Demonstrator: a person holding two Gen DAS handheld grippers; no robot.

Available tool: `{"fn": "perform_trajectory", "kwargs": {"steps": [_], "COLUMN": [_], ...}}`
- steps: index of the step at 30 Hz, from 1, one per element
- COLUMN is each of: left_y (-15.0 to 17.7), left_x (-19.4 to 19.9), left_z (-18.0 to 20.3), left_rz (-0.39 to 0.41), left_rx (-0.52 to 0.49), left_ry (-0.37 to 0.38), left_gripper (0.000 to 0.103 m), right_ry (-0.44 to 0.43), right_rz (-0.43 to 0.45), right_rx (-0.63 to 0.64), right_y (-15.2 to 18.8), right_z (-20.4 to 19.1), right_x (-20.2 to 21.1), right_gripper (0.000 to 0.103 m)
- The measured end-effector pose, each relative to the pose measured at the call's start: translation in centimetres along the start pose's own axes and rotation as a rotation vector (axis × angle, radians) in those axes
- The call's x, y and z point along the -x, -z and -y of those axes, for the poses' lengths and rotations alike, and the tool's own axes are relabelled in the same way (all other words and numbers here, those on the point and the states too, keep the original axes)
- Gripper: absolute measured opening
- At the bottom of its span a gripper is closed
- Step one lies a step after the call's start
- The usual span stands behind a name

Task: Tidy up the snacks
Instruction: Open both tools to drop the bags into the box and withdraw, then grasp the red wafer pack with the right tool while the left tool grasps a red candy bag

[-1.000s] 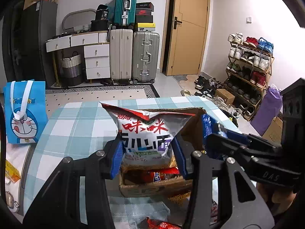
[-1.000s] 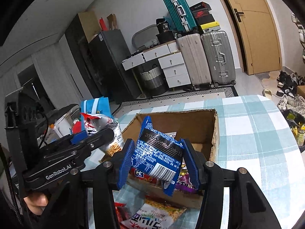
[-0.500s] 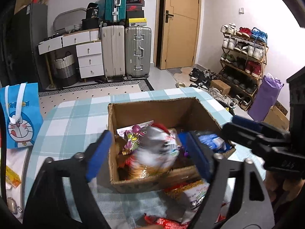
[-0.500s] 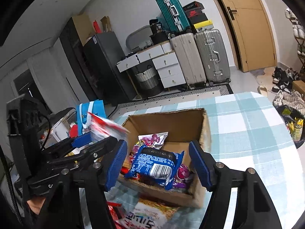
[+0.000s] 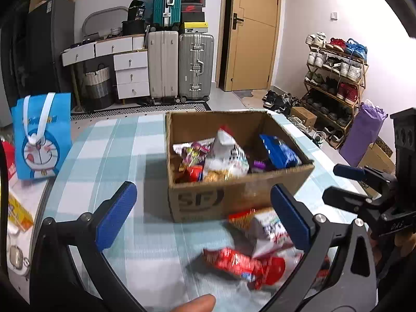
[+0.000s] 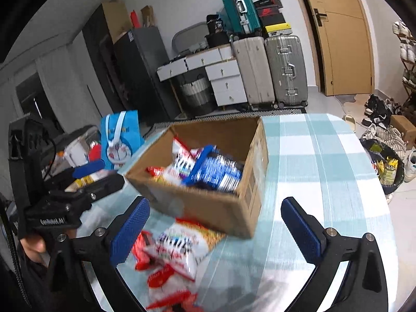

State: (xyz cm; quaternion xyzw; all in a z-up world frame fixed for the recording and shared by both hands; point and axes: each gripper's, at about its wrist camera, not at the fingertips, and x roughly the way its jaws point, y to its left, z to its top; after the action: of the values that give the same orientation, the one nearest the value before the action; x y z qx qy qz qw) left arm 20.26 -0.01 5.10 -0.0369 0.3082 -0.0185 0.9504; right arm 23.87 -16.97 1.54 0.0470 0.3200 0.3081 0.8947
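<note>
You've got one open brown cardboard box (image 5: 234, 197) on one teal-and-white checked tablecloth (image 5: 104, 156), and one blue cartoon-cat gift bag (image 5: 43, 135) beside it. Inside the box you can count one blue foil snack packet (image 5: 279, 152) and one white crinkled snack bag (image 5: 226, 156); the rest there is too jumbled to count. Three upright hard-shell suitcases (image 5: 196, 65) stand by the far wall.

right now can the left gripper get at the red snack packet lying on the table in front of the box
Probably yes. The left gripper is open and empty, and the red snack packet lies loose on the table just ahead, in front of the cardboard box, nothing covering it.
</note>
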Motion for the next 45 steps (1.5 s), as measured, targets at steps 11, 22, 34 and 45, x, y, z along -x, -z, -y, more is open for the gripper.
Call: {"fn": "perform_trajectory", "kwargs": {"steps": [11,22,34,45], "left_y": [4.5,7.0,7.4,7.7], "left_x": [1.5,1.3,0.8,0.4], "left_z": [-1.4,-1.9,-1.6,-1.1], "left_rz": [-0.054,-0.097,-0.117,-0.127], "left_rx": [0.018,0.023,0.0,-0.019], "left_ry": [-0.003,-0.011,-0.017,-0.011], "left_gripper": [0.103,0.103,0.103,0.103], "right_ry": [0.048,0.038,0.026,0.17], "right_rz": [-0.129,-0.255,-0.402,-0.4], "right_rx": [0.048,0.146,0.299,0.163], "right_y": [4.3,7.8,10.3,9.3], "right_z": [-0.8,-1.9,-3.4,2.0], "right_x": [0.3,-0.3,-1.3,-1.0], "right_gripper": [0.102,0.102,0.102,0.103]}}
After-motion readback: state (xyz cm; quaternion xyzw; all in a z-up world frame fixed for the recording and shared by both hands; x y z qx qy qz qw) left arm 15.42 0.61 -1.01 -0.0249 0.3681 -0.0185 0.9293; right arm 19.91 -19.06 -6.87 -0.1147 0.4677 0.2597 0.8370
